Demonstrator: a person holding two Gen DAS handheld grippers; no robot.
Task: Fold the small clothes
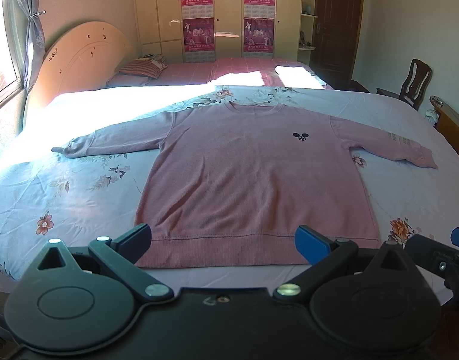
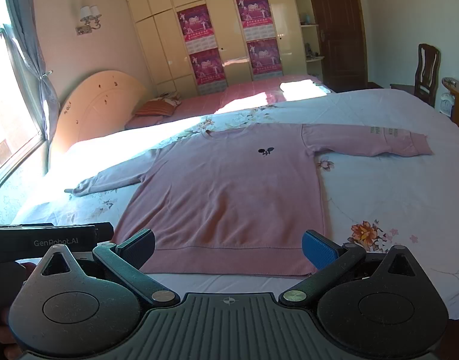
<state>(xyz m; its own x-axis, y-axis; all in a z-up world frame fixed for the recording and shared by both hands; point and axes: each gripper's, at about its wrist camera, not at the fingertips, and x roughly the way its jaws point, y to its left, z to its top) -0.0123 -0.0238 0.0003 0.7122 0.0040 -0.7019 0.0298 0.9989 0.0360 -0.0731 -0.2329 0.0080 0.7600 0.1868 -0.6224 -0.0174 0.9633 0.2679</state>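
Observation:
A pink long-sleeved sweater (image 1: 244, 174) lies flat, front up, on the floral bed cover, sleeves spread to both sides, neck at the far end. It has a small black logo on the chest. It also shows in the right wrist view (image 2: 229, 192). My left gripper (image 1: 223, 241) is open and empty, held just above the sweater's hem at the near edge. My right gripper (image 2: 228, 247) is open and empty, also over the hem, a little to the right. The right gripper's edge (image 1: 439, 255) shows in the left wrist view.
The pale floral bed cover (image 1: 79, 192) spreads wide around the sweater. A second bed with a pink sheet (image 1: 229, 69) and a pillow lies behind. A wooden chair (image 1: 412, 84) and a wooden bed frame stand at the right. Wardrobes with posters line the back wall.

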